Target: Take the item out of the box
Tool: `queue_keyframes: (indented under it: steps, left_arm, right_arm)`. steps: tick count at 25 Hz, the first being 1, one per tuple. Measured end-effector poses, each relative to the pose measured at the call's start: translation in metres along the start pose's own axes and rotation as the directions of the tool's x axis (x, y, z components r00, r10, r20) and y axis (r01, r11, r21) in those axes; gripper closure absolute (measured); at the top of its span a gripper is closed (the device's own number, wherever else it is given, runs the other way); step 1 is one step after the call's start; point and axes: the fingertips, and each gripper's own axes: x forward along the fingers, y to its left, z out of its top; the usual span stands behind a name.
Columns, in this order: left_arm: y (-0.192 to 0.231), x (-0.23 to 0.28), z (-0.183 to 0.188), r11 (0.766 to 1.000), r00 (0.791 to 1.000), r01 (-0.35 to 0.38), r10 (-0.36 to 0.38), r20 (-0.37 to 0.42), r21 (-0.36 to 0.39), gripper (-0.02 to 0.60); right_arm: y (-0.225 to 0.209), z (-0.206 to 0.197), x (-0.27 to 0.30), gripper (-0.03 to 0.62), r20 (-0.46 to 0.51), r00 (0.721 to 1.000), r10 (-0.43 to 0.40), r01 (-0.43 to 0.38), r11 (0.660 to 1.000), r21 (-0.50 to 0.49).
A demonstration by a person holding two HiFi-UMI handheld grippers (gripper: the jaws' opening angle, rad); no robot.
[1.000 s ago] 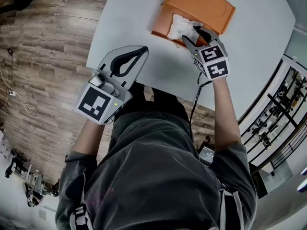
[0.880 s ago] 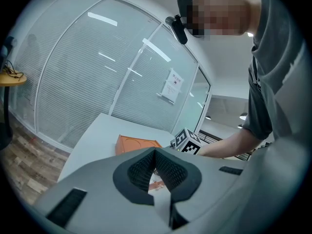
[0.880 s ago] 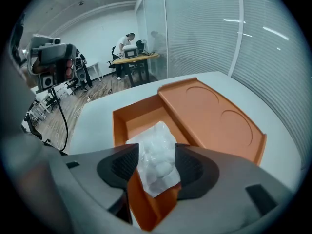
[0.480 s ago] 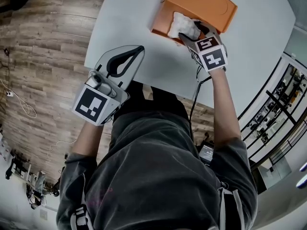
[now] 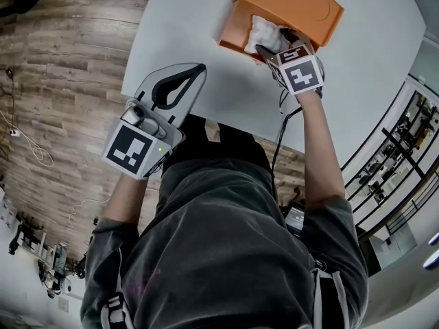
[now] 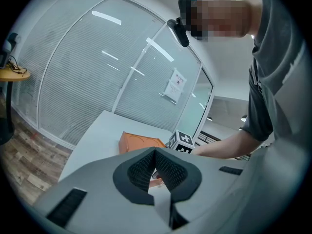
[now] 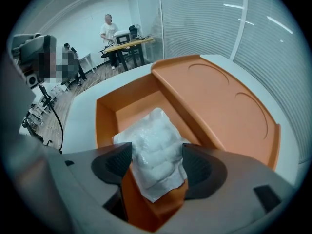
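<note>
Right gripper view: the right gripper (image 7: 157,172) points steeply down and has just been opening its jaws. They stand wide on either side of the white bubble-wrap packet (image 7: 155,147), which sits in the open orange plastic box (image 7: 219,106) on the white table (image 5: 199,26). The left gripper (image 5: 194,72) hangs by the table's near edge, jaws pressed together.

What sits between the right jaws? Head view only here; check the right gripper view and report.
Observer: A white bubble-wrap packet stands between the right gripper's jaws, which have just been opening and are not clamped on it.
Operator: Say where it sits.
Observer: In the orange box's open compartment, beside the flat panel with two round recesses.
Operator: Now the other hand.
Observer: The left gripper is shut, nothing between its jaws.
</note>
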Motion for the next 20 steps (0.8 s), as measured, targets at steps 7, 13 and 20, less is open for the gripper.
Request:
queue_keyframes:
  steps: [7,13,20]
  left_arm:
    - [-0.001,0.001,-0.002,1.000,1.000,0.008,-0.008,-0.002,0.001,0.574]
    - [-0.006,0.003,0.003,1.000,1.000,0.018,-0.018,0.005,0.006,0.575]
    - [-0.011,0.003,0.013,1.000,1.000,0.018,-0.018,0.005,0.019,0.575]
  right_arm:
    - [0.005,-0.002,0.002,0.329,-0.002,1.000,0.006,-0.006,1.000,-0.010]
    - [0.014,-0.002,0.004,0.449,0.018,1.000,0.013,-0.012,0.999,-0.049]
    - [0.017,0.001,0.000,0.477,0.036,0.999,0.023,-0.021,0.998,-0.055]
